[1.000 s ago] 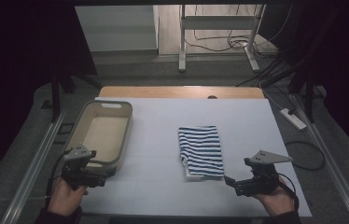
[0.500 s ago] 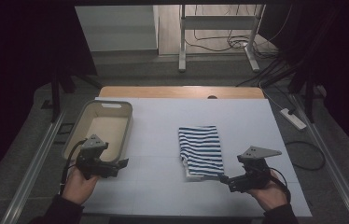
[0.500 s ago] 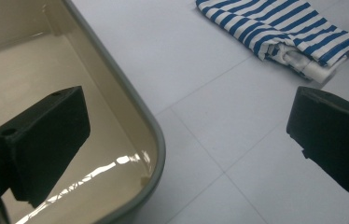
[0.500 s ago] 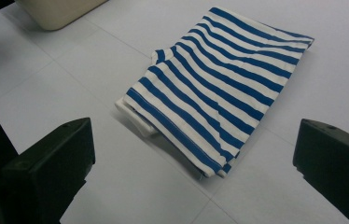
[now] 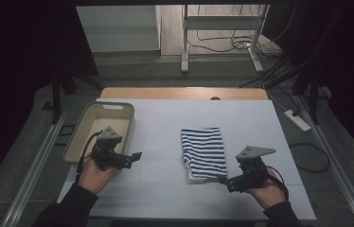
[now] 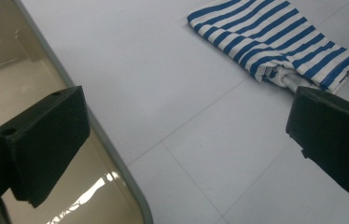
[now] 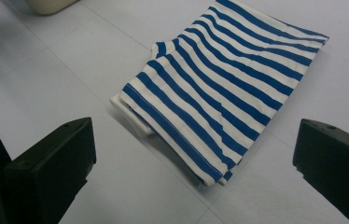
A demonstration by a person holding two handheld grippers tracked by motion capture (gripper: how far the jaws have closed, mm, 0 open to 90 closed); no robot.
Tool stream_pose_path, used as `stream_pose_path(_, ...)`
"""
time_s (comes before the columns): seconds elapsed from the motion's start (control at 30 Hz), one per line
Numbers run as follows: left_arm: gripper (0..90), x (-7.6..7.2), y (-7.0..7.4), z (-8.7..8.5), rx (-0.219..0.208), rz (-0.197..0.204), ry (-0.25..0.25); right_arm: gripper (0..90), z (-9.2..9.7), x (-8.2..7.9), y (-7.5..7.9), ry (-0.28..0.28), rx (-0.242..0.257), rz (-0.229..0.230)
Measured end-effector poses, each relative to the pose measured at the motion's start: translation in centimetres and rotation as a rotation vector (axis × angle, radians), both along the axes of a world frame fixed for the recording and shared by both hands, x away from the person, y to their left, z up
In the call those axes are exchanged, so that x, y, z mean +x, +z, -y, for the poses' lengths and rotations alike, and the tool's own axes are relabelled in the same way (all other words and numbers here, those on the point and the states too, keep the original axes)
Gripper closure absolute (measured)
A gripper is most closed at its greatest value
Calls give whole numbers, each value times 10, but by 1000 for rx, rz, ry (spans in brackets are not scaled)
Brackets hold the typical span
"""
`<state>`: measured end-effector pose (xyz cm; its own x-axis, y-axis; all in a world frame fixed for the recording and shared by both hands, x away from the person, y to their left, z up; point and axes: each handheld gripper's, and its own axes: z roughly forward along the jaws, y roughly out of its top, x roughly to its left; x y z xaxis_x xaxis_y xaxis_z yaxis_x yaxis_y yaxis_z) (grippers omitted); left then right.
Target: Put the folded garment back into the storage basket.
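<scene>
Folded striped garment [image 5: 203, 152]: blue and white stripes, lying flat on the white table [image 5: 165, 189]. It sits just ahead of the right gripper [image 5: 225, 182], whose jaw tips are near its closest corner; whether they touch it cannot be told from the high view. It lies well apart from the left gripper [image 5: 135, 156], off toward that gripper's far side. In the right gripper view the garment [image 7: 224, 93] shows a thick folded white edge along one side, and a small notch in the striped layer at the top of the fold. In the left gripper view its near end [image 6: 280, 42] shows rolled inner layers; what kind of garment it is cannot be made out.

Beige plastic bin [image 5: 118, 109]: rectangular, rounded corners, a handle slot in the far wall. It stands directly beside the left gripper, which overlaps its near corner in the high view. The interior seen is bare; the near part is covered by the gripper and hand. In the left gripper view the bin rim [image 6: 112, 154] runs just behind one jaw and is cut off by the frame.

Left gripper: jaws spread wide, holding nothing, above the table by the bin rim.

Right gripper: jaws spread wide, holding nothing, the garment framed between them.
</scene>
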<state>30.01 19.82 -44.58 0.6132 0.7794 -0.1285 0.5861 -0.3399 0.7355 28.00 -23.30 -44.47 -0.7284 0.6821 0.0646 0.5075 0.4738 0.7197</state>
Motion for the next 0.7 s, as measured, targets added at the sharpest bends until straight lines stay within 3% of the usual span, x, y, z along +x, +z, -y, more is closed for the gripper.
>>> stream_pose_path(0.7,0,51,1,39,41,23,-50,0,-11,13,-4,59,-21,-28)
